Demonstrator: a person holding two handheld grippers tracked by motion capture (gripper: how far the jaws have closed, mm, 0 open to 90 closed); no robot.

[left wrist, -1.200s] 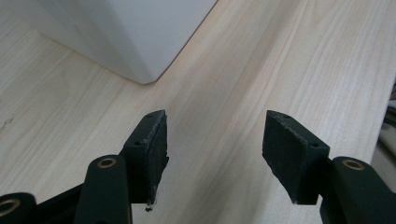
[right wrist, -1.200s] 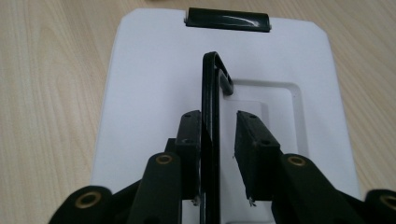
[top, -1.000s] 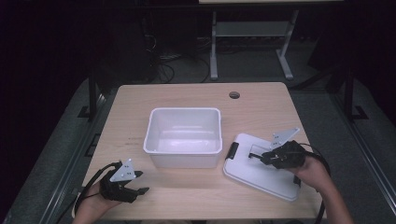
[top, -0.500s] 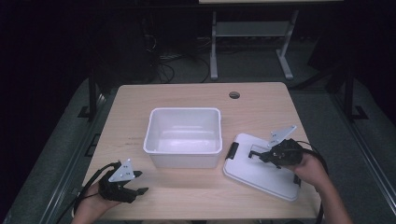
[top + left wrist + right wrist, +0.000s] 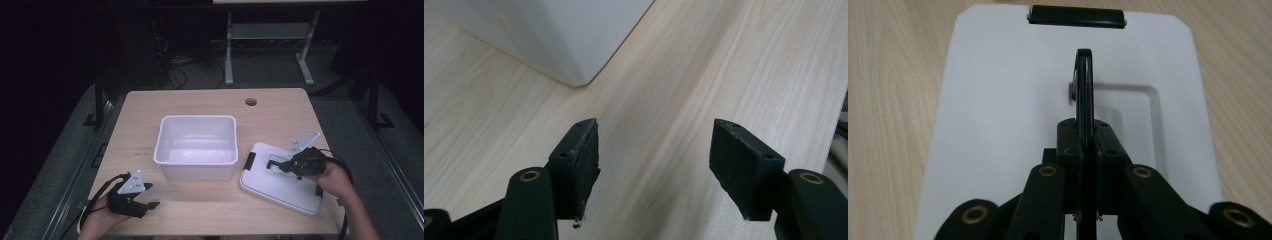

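Note:
A white lid (image 5: 275,184) lies flat on the table to the right of an empty white bin (image 5: 197,145). My right gripper (image 5: 280,165) rests over the lid, shut on the thin black handle (image 5: 1084,82), which stands on edge between its pads. The lid (image 5: 998,110) spreads out under the jaws, with a black clip (image 5: 1076,15) at its far edge. My left gripper (image 5: 151,196) sits near the table's front left corner, open. Its jaws have just been opening, and between them (image 5: 654,165) there is only bare wood. The bin's corner (image 5: 549,35) lies just ahead of them.
The wooden table (image 5: 200,105) has a round cable hole (image 5: 251,102) at the back right. The lid's outer corner (image 5: 312,210) lies near the table's front right edge. Dark floor, cables and a metal stand lie beyond the table.
Both hands keep their places. The bin and the lid lie where they were.

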